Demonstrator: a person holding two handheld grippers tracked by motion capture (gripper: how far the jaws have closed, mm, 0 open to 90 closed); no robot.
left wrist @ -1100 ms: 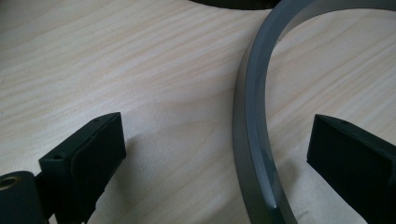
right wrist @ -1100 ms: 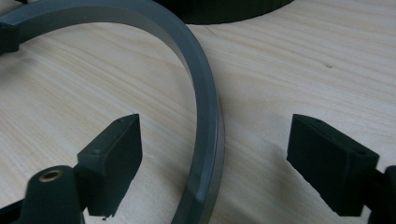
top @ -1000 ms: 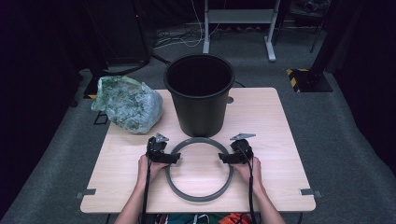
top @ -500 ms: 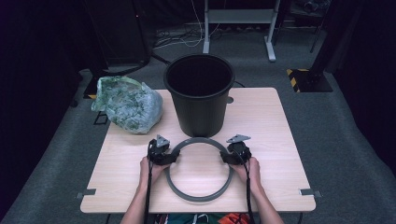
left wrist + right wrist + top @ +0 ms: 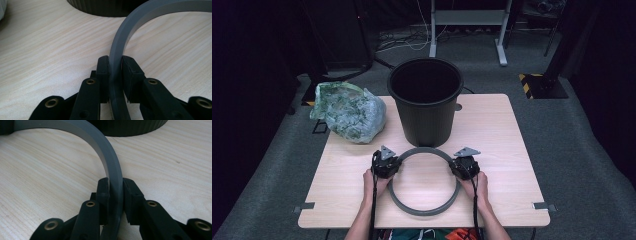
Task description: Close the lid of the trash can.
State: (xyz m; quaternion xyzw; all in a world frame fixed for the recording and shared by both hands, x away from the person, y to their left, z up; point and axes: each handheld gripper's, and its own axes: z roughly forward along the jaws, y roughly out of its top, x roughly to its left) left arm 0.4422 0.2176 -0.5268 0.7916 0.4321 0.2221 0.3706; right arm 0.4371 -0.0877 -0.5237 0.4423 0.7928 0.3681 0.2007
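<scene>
High view gives the whole layout: grey ring (image 5: 424, 181) flat on the table (image 5: 512, 150), just in front of the black bucket (image 5: 426, 100); green-filled plastic bag (image 5: 349, 112) off to the left of the bucket. My left gripper (image 5: 385, 165) is on the ring's left side, my right gripper (image 5: 463, 165) on its right side, hands behind both.

Left gripper view adds the contact detail: left gripper (image 5: 115, 75) has a pad on each face of the ring band (image 5: 117, 50), no gap visible either side. Bucket base sits at the top edge.

Right gripper view, same story mirrored: right gripper (image 5: 115, 195) squeezed onto the ring (image 5: 110, 162), band curving off to the upper left, bucket base beyond.

Versus 1.0 s ago: both grippers sat a little nearer the ring's top edge then, bodies turned more inward; now rotated to point more forward. Ring, bucket and bag haven't moved.

Jaws: both pairs nearly together, clamped on the ring wall, ring still resting on the table.
</scene>
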